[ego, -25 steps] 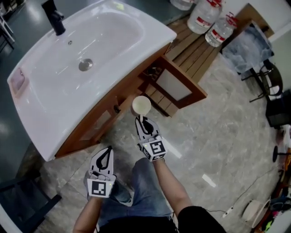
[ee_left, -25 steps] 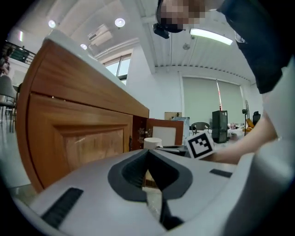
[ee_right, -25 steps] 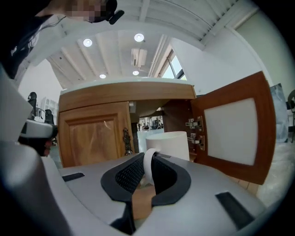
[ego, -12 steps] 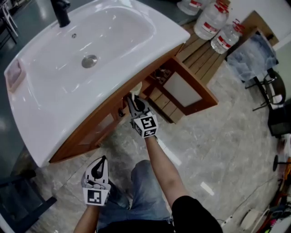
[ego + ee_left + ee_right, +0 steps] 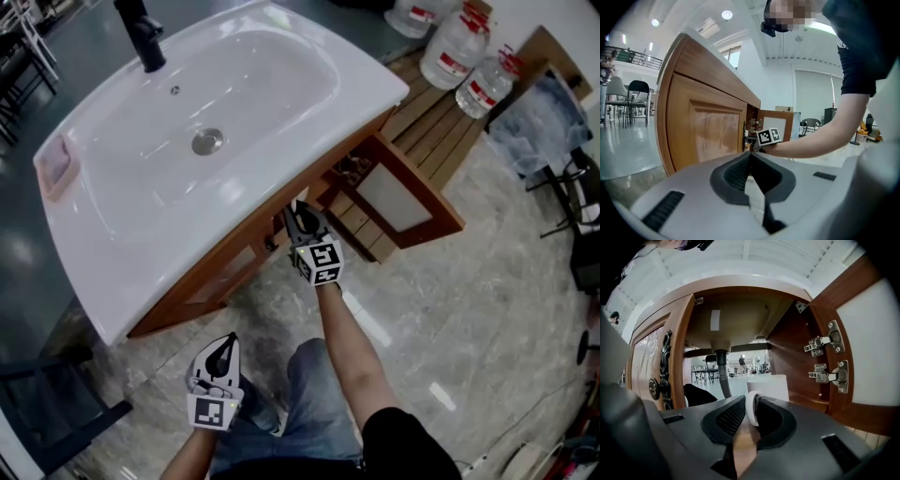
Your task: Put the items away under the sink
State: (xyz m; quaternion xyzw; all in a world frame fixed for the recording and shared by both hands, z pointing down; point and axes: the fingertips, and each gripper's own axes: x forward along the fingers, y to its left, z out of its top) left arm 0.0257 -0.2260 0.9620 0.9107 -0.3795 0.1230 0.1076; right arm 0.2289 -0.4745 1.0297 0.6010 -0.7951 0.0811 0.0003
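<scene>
A white mug [image 5: 768, 386] stands upright inside the open cabinet under the white sink [image 5: 112, 234], seen in the right gripper view. My right gripper [image 5: 751, 401] has the mug's handle between its pads; its jaws have just been opening a little, with the handle still between them. In the head view the right gripper [image 5: 292, 211] reaches under the sink's front edge, which hides the mug. My left gripper [image 5: 229, 342] hangs low over the floor by the person's knee, shut, with nothing in it; in its own view the left gripper [image 5: 750, 154] points at the cabinet's closed door [image 5: 708, 126].
The cabinet's right door [image 5: 394, 197] stands open over the floor. A grey drain pipe [image 5: 723, 376] and a dark object [image 5: 696, 394] sit inside, left of the mug. Large water bottles [image 5: 459, 52] stand on wooden planks behind. A black faucet [image 5: 141, 37] rises from the sink.
My right gripper has carried the mug forward from in front of the cabinet into its opening, and the sink's edge now hides the mug in the head view. The left gripper has dropped slightly.
</scene>
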